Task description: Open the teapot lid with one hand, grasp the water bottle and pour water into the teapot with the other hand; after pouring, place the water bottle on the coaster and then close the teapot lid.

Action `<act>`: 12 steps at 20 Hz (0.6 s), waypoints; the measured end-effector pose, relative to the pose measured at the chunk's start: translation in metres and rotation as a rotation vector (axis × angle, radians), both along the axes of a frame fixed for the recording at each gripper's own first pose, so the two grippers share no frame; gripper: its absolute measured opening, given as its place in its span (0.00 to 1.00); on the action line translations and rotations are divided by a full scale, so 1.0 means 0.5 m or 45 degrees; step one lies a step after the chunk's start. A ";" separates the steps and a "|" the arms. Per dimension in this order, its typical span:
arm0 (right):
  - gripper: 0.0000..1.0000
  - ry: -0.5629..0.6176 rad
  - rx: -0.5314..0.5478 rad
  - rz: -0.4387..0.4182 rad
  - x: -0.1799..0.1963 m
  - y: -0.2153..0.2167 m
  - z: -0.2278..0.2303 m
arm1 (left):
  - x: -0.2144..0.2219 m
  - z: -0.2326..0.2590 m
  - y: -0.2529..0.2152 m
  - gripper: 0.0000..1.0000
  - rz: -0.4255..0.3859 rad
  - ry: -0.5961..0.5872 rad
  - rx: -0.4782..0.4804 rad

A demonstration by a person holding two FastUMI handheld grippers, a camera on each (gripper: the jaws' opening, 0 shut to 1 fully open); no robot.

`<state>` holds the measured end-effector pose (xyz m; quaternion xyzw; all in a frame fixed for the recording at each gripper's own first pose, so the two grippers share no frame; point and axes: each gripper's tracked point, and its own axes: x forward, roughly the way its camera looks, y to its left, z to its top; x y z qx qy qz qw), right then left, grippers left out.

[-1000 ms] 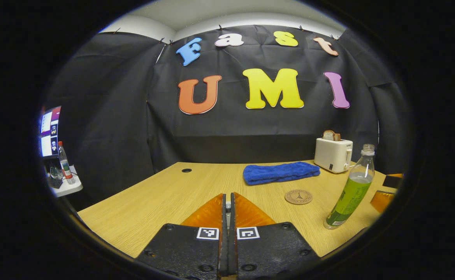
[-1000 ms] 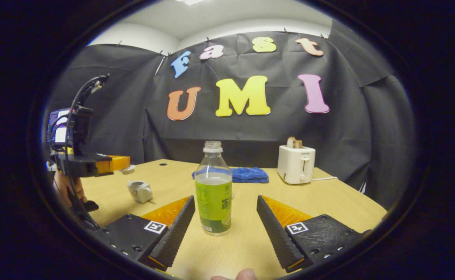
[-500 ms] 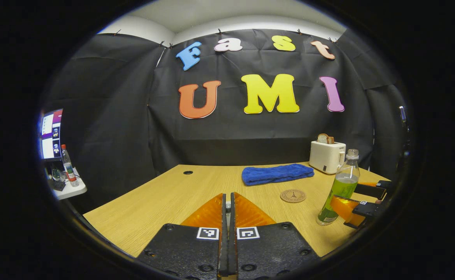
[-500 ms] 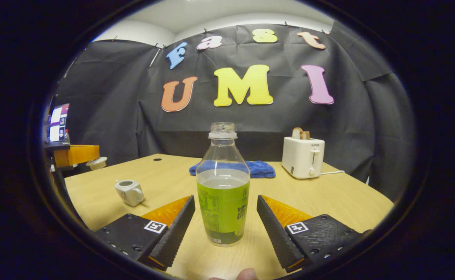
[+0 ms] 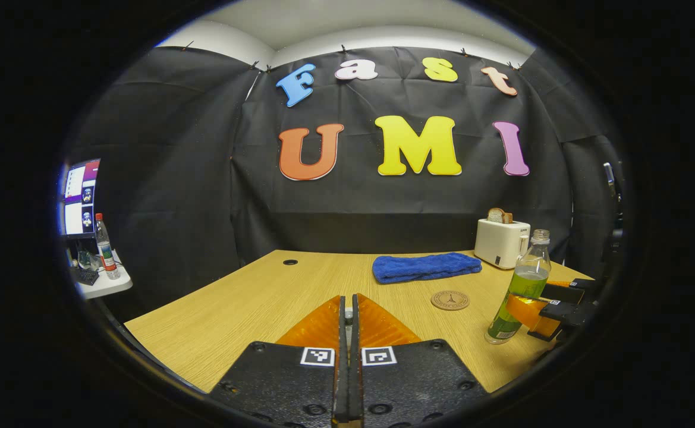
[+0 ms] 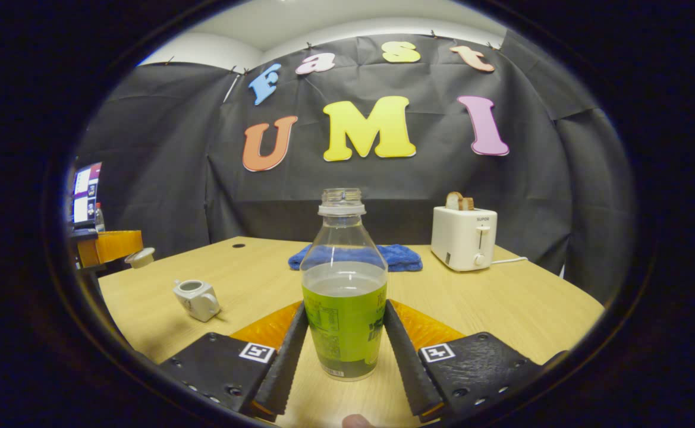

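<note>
Standing between right tool's fingers — water bottle, touching.

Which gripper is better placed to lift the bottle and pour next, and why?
The right gripper: its fingers already press both sides of the bottle. The left gripper holds the lid up beside the open teapot.

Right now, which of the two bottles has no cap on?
The green-labelled water bottle between the right tongs; the small bottle on the side shelf has a red cap.
</note>
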<state>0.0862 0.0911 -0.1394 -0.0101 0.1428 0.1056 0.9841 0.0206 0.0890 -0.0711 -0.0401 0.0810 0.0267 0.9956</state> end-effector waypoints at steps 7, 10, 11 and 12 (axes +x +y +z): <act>0.69 -0.019 -0.372 0.272 0.036 0.097 0.031 | 0.015 -0.025 0.045 0.02 -0.012 0.007 -0.019; 0.69 -0.045 -0.604 0.377 0.062 0.135 0.024 | 0.015 -0.026 0.088 0.02 0.034 -0.003 -0.033; 0.69 -0.047 -0.667 0.400 0.067 0.145 0.020 | 0.013 -0.026 0.102 0.02 0.050 -0.006 -0.040; 0.69 -0.060 -0.729 0.420 0.071 0.155 0.018 | 0.009 -0.024 0.114 0.02 0.068 -0.015 -0.043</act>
